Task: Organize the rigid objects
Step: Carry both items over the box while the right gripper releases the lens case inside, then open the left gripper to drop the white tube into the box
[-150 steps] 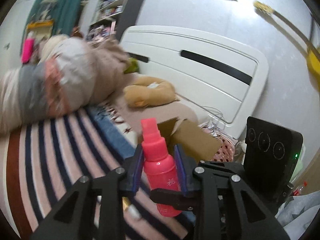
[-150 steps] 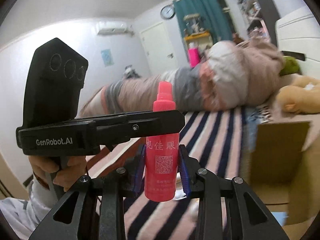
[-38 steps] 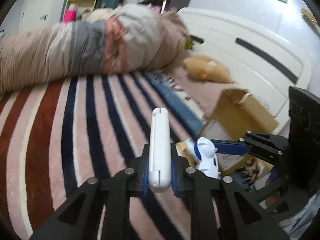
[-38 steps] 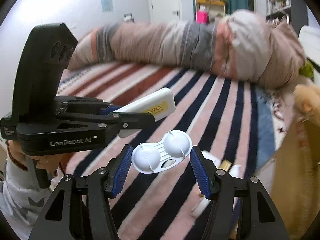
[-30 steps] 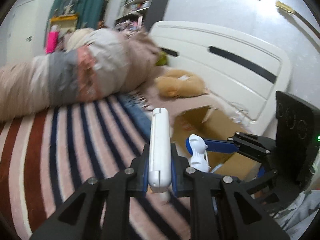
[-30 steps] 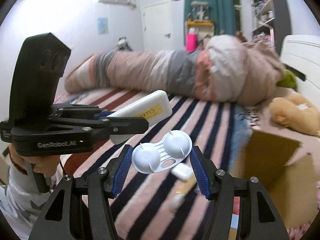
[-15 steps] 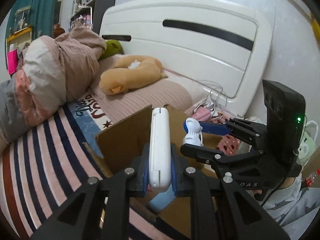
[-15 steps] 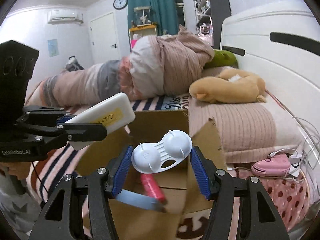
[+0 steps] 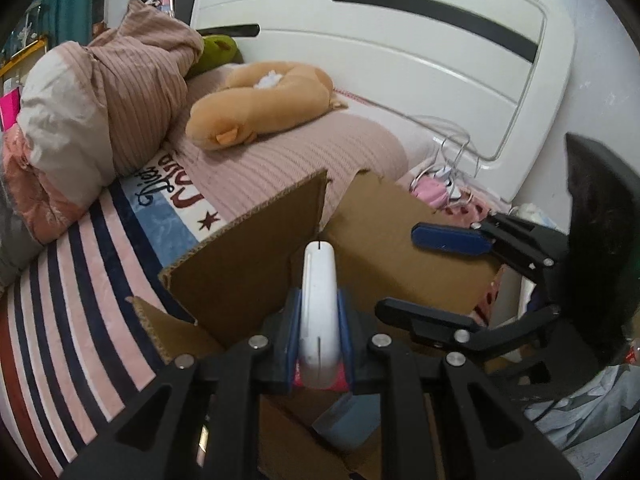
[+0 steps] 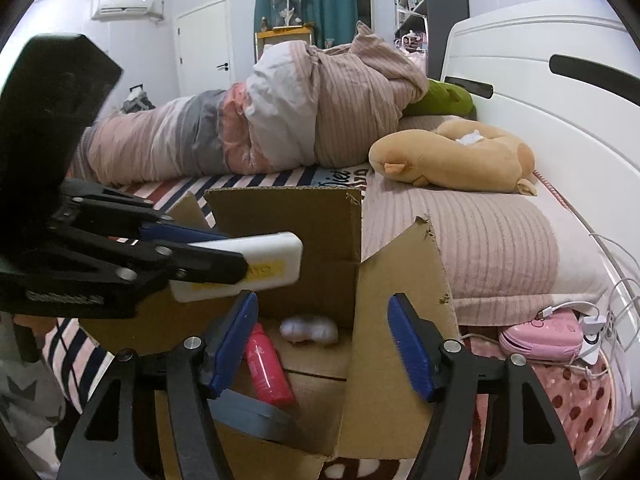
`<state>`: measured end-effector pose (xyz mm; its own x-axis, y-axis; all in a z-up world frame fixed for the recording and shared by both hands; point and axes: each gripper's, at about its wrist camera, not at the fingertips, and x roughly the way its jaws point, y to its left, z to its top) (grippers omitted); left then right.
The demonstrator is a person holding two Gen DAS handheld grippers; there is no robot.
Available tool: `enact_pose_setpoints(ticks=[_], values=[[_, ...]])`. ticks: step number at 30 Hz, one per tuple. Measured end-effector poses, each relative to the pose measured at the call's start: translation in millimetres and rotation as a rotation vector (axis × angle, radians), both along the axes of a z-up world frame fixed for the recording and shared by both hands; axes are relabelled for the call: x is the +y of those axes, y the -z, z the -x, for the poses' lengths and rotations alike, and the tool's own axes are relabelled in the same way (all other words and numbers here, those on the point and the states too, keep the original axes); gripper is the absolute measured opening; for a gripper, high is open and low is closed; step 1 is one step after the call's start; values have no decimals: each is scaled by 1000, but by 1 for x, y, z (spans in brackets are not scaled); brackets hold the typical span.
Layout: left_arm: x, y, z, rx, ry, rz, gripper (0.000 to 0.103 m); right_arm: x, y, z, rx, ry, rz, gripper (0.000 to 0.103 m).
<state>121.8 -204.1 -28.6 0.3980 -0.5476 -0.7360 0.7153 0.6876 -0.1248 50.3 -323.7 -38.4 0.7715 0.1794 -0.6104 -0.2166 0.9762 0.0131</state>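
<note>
Released, one white case (image 10: pixel 308 330) lies boxed beneath spread right jaws; left jaws clamp another (image 9: pixel 319 312).

My left wrist camera looks down over the open brown cardboard box (image 9: pixel 256 264) from close by, toward the white headboard (image 9: pixel 400 60); my right wrist camera faces the same box (image 10: pixel 392 344) lower, equally near; both share it.
</note>
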Motion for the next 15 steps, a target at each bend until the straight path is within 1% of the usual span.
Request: enact_pose_setpoints(ticks=[4,7,12,15], values=[[-2,6,-5,7,1,-3,15,3,1,-1,3,-7,6,65],[-2,5,-5,8,5,3,15,4,2,-2,4,-5,13,65],[3,2,-3,7,-14,11,15,5,1,0,9,-4,13,65],[11,-4,1,1,-32,24,22,7,-2,3,10,-3,24,65]])
